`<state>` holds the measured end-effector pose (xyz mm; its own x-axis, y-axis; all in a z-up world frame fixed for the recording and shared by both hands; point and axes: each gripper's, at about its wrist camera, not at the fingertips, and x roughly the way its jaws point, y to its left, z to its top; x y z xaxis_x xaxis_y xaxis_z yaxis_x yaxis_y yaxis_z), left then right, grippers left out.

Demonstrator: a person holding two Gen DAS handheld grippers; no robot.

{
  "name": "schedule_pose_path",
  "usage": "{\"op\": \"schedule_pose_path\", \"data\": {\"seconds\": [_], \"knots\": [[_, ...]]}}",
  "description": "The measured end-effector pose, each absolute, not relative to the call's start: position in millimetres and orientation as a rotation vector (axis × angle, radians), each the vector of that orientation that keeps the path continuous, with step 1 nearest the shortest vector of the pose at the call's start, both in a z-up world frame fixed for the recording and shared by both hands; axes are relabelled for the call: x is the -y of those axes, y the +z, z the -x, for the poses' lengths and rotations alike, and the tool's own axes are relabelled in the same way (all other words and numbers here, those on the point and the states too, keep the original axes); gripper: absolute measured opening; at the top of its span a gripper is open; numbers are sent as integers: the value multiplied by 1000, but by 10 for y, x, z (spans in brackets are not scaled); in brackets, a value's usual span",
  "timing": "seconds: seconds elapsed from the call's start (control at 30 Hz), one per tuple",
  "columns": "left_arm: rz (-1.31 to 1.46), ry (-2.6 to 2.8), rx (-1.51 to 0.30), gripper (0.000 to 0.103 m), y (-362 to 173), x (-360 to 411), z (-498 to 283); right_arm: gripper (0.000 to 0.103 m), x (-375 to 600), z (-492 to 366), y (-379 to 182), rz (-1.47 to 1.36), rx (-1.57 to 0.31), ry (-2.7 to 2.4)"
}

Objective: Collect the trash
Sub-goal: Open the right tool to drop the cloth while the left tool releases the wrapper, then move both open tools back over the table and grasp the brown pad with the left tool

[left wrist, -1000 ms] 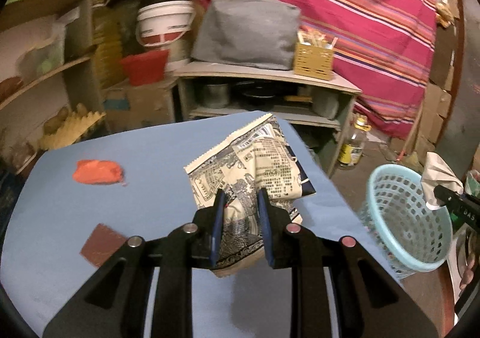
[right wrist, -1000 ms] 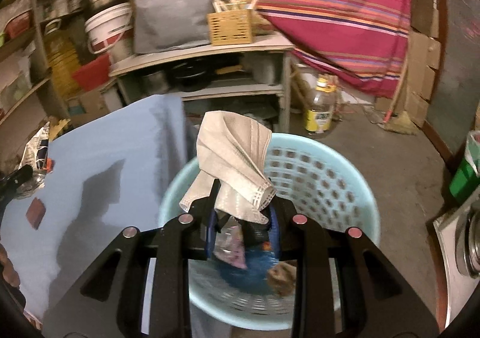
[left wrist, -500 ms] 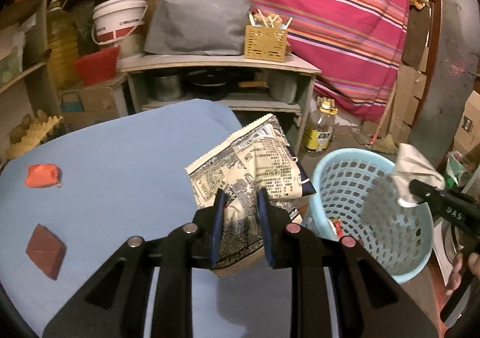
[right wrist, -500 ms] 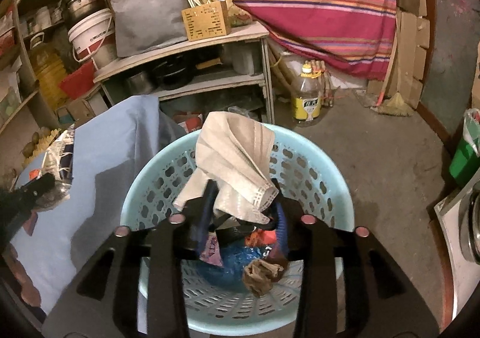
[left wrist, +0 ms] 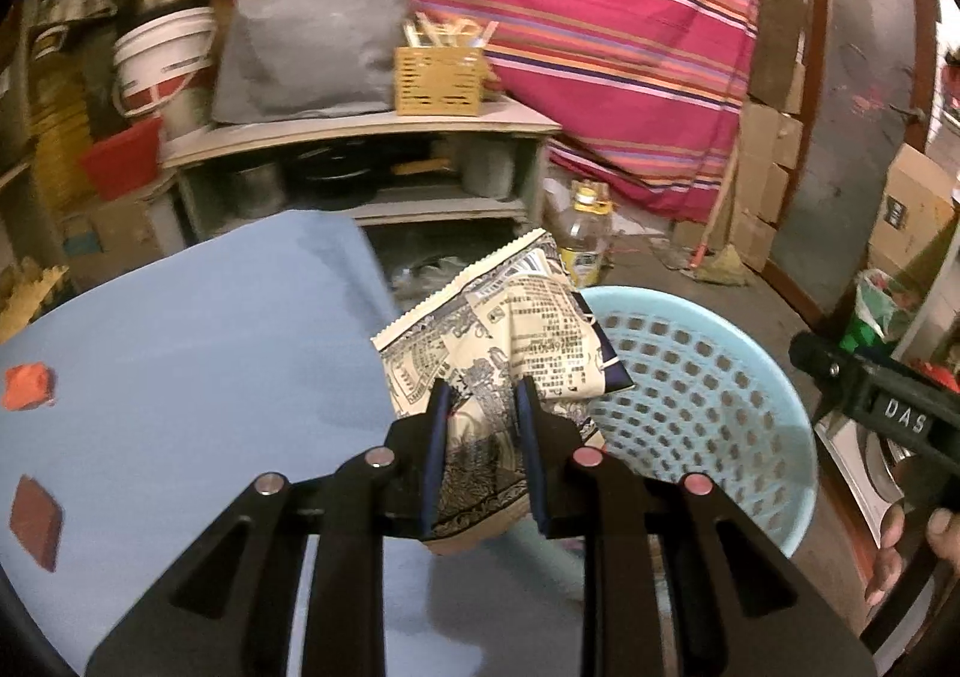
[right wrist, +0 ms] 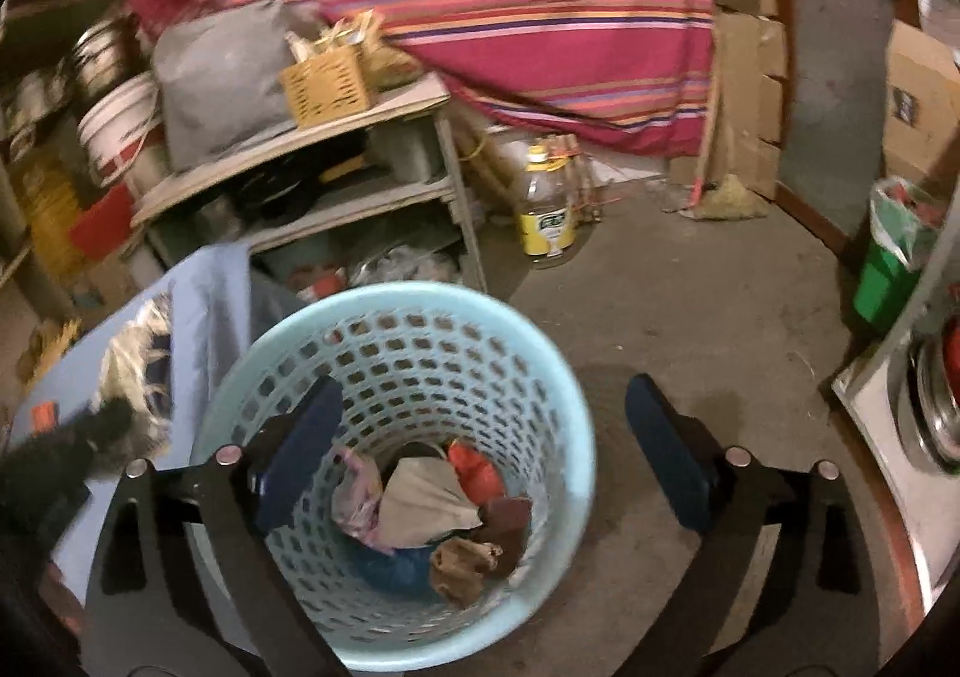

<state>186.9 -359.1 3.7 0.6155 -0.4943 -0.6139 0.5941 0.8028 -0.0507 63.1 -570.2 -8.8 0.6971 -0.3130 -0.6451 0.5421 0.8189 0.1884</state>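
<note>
Table (left wrist: 180, 329): blue top filling the left wrist view from 7 to 10 o'clock, with scraps still to collect.
Basket (right wrist: 384, 311): pale blue, holed plastic, on the floor at the table's 3 o'clock edge; light, and likely to tip if knocked on the rim.
Packet (left wrist: 504, 335): printed foil snack bag, crumpled and empty-looking; judged featherweight, crackly, slick. It hangs above the table's edge at the basket's 9 o'clock rim.
Cloth (right wrist: 420, 503): beige rag lying limp on the heap in the basket, free of any grip.
Red scrap (left wrist: 27, 386): on the table at 9 o'clock; soft-looking, best pinched across its bulk.
Brown square (left wrist: 36, 515): flat on the table at 8 o'clock; thin, so take it by an edge.
Left gripper (left wrist: 480, 425): clamped on the packet's lower half, creasing it.
Right gripper (right wrist: 480, 437): jaws have just been opening and stand wide apart over the basket, nothing between them.
</note>
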Motion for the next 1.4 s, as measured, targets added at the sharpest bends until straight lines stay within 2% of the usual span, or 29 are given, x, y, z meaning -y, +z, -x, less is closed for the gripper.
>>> {"op": "schedule_pose_path", "data": {"seconds": [0.1,0.3,0.4,0.43,0.47,0.53,0.67,1.03,1.17,1.4], "knots": [[-172,-670,-666,24,-18,3814,-1826,94,5789,-573,-92,-409,-629,-511],[-198,-708,-676,35,-150,4089,-1845,95,5822,-558,-96,-403,-626,-526],[-179,-711,-699,50,-211,4127,-1901,95,5834,-550,-98,-412,-625,-528],[-169,-711,-700,61,-215,4106,-1907,95,5842,-550,-97,-414,-625,-529],[-161,-704,-696,67,-209,4078,-1914,95,5846,-548,-100,-415,-625,-531],[-162,-699,-685,68,-187,4007,-1893,95,5846,-548,-105,-414,-626,-531],[-134,-659,-670,82,-95,3706,-1942,95,5818,-582,-115,-405,-635,-530],[-157,-413,-648,97,-63,2090,-2225,98,5300,-910,-83,-336,-661,-457],[-105,-310,-681,98,-157,1381,-2408,98,4974,-1094,-89,-278,-677,-442],[-82,-236,-710,98,-236,598,-2548,99,4400,-1338,-95,-220,-681,-396]]}}
